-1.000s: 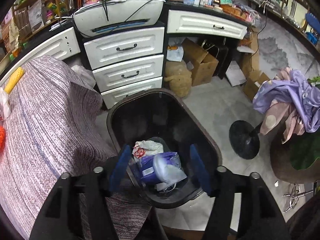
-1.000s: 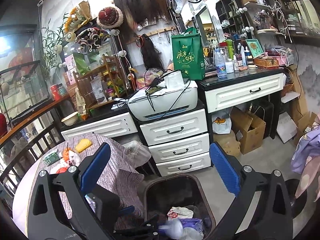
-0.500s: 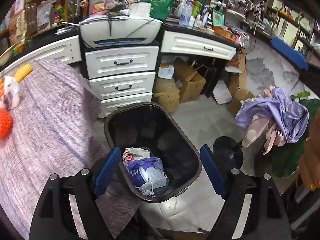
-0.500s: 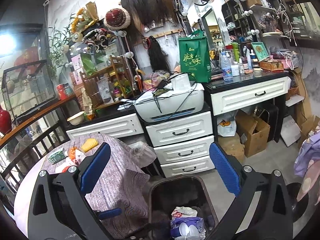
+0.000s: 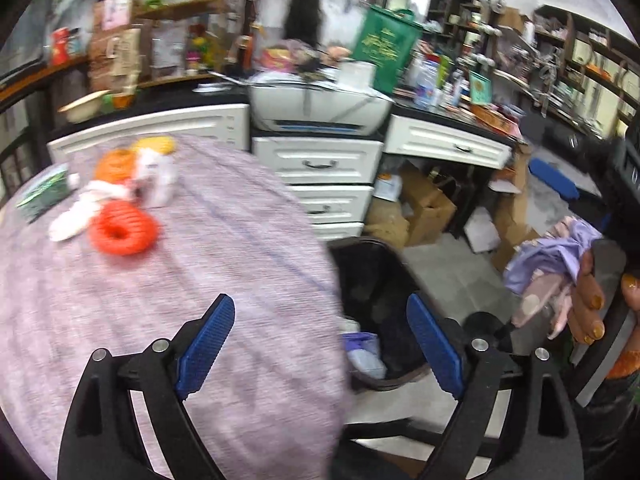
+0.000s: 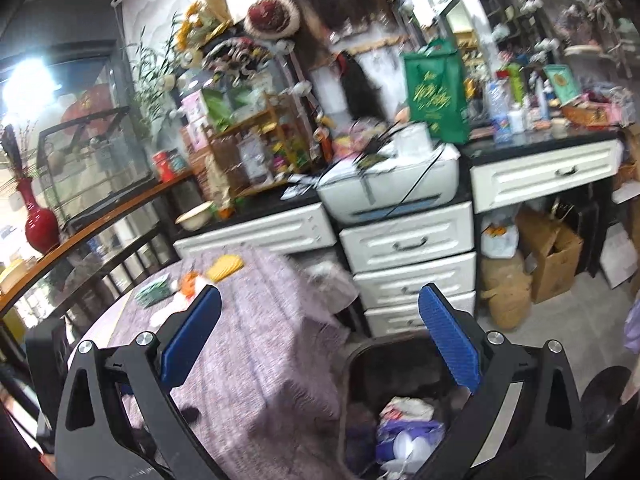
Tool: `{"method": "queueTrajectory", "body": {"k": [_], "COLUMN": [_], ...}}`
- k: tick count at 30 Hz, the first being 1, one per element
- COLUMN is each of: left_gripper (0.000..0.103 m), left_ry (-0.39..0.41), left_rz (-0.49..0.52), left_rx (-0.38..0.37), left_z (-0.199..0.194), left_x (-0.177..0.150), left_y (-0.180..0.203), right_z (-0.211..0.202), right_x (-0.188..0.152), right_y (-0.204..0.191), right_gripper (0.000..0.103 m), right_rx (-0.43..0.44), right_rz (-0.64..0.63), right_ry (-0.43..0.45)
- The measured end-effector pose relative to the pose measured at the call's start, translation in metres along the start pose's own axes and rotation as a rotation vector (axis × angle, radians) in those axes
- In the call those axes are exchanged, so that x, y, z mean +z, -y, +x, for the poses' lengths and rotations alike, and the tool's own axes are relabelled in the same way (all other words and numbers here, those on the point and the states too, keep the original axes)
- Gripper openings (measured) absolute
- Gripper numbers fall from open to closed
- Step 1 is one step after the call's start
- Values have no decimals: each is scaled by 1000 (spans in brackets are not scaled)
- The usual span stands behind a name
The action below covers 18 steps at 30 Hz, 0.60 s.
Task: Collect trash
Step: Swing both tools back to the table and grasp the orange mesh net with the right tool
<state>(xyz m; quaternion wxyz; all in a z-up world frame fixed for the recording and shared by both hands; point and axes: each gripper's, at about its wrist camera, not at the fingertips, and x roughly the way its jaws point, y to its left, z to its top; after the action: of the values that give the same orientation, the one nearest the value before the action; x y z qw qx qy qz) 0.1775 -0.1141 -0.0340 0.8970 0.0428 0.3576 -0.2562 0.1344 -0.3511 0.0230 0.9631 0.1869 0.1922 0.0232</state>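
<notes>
My left gripper [image 5: 320, 344] hangs over the edge of the cloth-covered table [image 5: 160, 300]; its jaws are opening, with nothing between the blue pads. On the table's far side lie an orange ring [image 5: 122, 228], white crumpled scraps [image 5: 76, 216], a yellow piece [image 5: 156, 144] and a green packet [image 5: 44, 192]. The black bin [image 5: 400, 280] stands on the floor beside the table, with purple and white trash [image 5: 360, 352] inside. My right gripper [image 6: 320, 338] is open and empty, held above the bin [image 6: 352, 364] and its trash [image 6: 404, 428].
White drawers [image 6: 408, 244] and a printer [image 6: 388, 184] stand behind the bin. Cardboard boxes [image 6: 548, 252] and a sack [image 6: 504, 292] sit under the counter. A person's hand [image 5: 592, 304] shows at the right, by purple clothes [image 5: 552, 256]. A railing [image 6: 80, 240] runs left of the table.
The left gripper has risen and swung left, from over the bin to the table's edge, and its jaws have widened. The right gripper's view has turned a little to the left.
</notes>
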Motion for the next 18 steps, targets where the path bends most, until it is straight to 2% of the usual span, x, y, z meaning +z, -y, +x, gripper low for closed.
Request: {"method": "queueTrajectory", "body": {"k": [7,12,18], "left_gripper": [91,92,92], "left_ry": [46,48,36], "left_rz": [-55,-154,-278], "left_rx": [167,269,316], "left_z": [-35,-54,-65], "left_x": [-14,-31,-41], "left_y": [-62,-118,-173], "right_z": [28,47,82], "right_x": [-20,-38,-57], "right_y": [-41,-78,-120], "right_gripper": [97,97,97], "right_rx": [98,152,228], "right_rz": [-85,-169,-239], "right_ry": [-118,-196,-298]}}
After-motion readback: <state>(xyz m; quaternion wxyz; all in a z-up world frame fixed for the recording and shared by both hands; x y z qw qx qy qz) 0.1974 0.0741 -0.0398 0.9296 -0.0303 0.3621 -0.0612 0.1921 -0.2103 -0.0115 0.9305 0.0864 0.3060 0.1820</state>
